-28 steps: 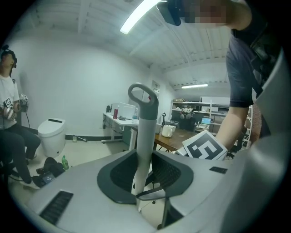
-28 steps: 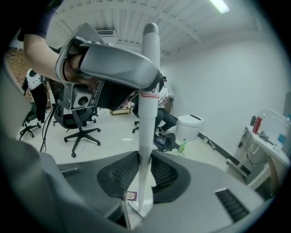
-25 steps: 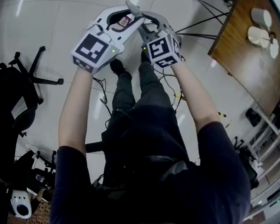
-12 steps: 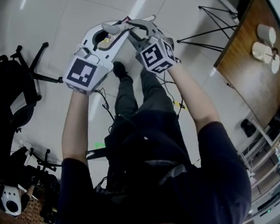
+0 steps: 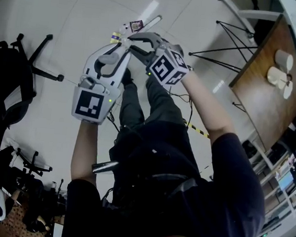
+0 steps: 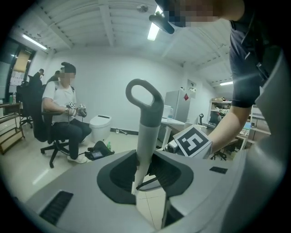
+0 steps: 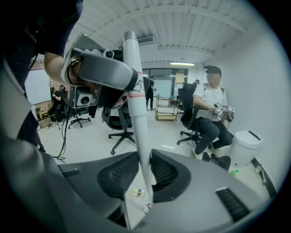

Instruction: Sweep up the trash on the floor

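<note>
Clamping one broom handle (image 6: 144, 123) between them, both tools are closed on it. The left hand-held gripper (image 6: 146, 176) pinches it below the grey loop, and the right hand-held gripper (image 7: 144, 175) grips the white shaft farther from that loop. In the upper middle of the head view, trash (image 5: 135, 25) lies on the pale floor (image 5: 58, 22) just beyond the jaw tips, with a smaller scrap (image 5: 115, 35) near it.

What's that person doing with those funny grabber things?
A person grips one long white handle with both grippers. The left gripper clamps it below its looped top end, and the right gripper clamps it lower down. Small trash scraps lie on the floor just ahead.
</note>
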The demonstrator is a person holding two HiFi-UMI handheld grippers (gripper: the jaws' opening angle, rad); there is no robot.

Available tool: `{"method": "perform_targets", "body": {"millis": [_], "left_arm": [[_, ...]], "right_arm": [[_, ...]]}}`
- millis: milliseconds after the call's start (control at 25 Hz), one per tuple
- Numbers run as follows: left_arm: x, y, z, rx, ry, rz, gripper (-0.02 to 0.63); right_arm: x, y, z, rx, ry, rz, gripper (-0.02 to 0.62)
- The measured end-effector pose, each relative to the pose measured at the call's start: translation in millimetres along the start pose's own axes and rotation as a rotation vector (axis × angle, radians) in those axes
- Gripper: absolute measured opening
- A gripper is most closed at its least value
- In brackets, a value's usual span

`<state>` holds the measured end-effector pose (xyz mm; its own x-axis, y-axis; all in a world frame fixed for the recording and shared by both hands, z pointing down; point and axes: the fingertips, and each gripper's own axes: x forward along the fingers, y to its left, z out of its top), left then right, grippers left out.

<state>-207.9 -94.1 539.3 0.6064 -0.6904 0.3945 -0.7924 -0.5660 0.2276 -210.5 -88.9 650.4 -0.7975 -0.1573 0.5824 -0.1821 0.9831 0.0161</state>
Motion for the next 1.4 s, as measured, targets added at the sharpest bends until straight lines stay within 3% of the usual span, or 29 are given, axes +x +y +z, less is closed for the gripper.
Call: {"method": "perform_targets", "body": {"millis": [240,360,480,680,840,1000,1240,1400], "left_arm": [[-20,-2,-8,-0.078,0.0,0.04,0.106],[-17,-3,-3,-0.075,-0.018,0.021,0.107],[-5,-8,15,-0.09,-0.071,-0.047,0.112],[14,-29,77,-0.08,-0.128,-0.224,0.114],[22,-39,143,-0.092,-0.19,-0.321,0.114],[28,-44,192,0.024,-0.206,-0.386,0.106],[65,-53,212,0.234,-0.15,-0.414,0.1],[91,-59,202,0.258,-0.153,-0.477,0.101]], "right_arm": [[4,22,6,-0.1,0.051,0.17,0.1],[1,20,11,-0.154,0.093,0.19,0.098],[-11,10,16,-0.13,0.116,0.165,0.097],[-55,-18,41,-0.025,0.111,0.072,0.1],[-100,-52,80,0.029,0.077,-0.021,0.104],[-132,-86,113,0.1,-0.049,-0.128,0.097],[-151,-132,108,0.15,-0.123,-0.341,0.096],[-151,-150,86,0.203,-0.14,-0.481,0.097]]}}
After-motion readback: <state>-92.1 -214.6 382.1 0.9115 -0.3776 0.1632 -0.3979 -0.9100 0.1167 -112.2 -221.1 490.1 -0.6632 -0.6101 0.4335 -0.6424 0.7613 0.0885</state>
